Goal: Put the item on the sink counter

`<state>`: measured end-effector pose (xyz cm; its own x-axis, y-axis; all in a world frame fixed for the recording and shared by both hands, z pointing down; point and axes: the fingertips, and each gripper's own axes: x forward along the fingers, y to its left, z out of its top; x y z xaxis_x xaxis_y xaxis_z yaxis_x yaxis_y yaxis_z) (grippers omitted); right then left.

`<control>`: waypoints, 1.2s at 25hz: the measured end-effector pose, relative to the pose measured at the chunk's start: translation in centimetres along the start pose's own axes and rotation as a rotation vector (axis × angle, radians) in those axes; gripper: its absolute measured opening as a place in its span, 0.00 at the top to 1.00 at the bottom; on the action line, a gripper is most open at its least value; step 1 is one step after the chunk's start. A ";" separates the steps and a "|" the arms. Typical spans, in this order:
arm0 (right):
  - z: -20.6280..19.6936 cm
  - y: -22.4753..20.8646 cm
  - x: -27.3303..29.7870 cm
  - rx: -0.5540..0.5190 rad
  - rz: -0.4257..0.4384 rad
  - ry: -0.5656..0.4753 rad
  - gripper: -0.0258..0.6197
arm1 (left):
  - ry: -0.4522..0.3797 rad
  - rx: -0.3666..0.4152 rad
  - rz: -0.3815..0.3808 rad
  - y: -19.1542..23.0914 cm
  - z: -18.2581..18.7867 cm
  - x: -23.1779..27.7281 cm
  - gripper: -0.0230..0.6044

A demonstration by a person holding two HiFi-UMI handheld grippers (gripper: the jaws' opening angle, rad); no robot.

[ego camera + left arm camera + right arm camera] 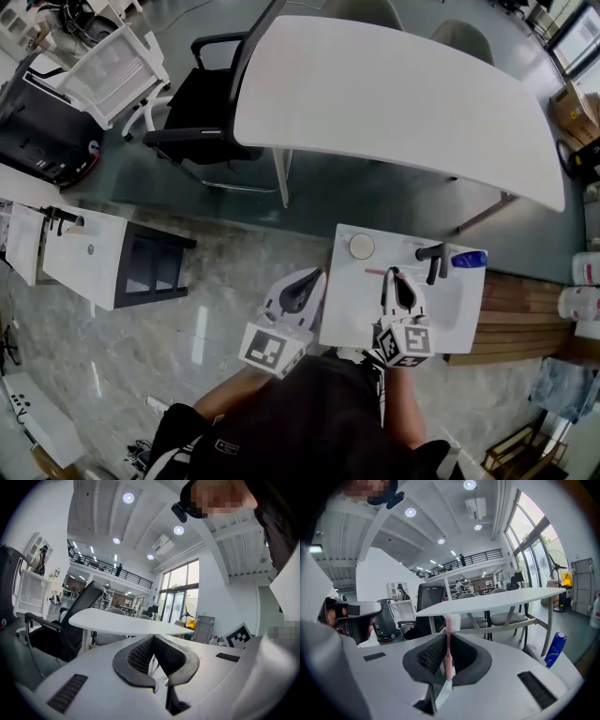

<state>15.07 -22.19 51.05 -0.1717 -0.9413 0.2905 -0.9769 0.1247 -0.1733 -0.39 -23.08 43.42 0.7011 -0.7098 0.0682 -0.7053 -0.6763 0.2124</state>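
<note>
Pink plastic and slim, the toothbrush (448,651) looks very light and fairly stiff. Its smooth handle could twist or slide between pads, and the soft white bristles are best left untouched, so the middle of the handle is the sensible place to hold it. The right tool (448,635) has it there, jaws pressed onto the handle and the bristle head sticking out beyond the tips, above the white sink desk (349,314) and apparently not yet resting on it. The left tool (153,639) is closed on nothing, just beside the desk's left edge. The handle's lower end disappears inside the right tool, and in the head view the brush is only a thin pink streak. That tool covers much of the basin, and the round pale thing (361,247) at the far left corner could be a cup or a lid; I cannot tell which.
</note>
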 end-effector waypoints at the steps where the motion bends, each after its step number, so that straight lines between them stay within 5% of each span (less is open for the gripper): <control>1: -0.2 -0.2 0.6 -0.001 -0.003 0.006 0.92 | 0.001 -0.001 0.000 0.3 0.0 0.3 0.94; 30: -11.1 -2.6 10.6 -0.024 -0.050 0.271 0.92 | 0.028 -0.016 -0.001 4.8 0.0 2.8 0.94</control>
<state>14.40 -28.96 65.02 -0.1481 -0.8286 0.5399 -0.9872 0.0909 -0.1314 -1.81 -28.33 44.67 0.7048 -0.7029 0.0956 -0.7029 -0.6738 0.2278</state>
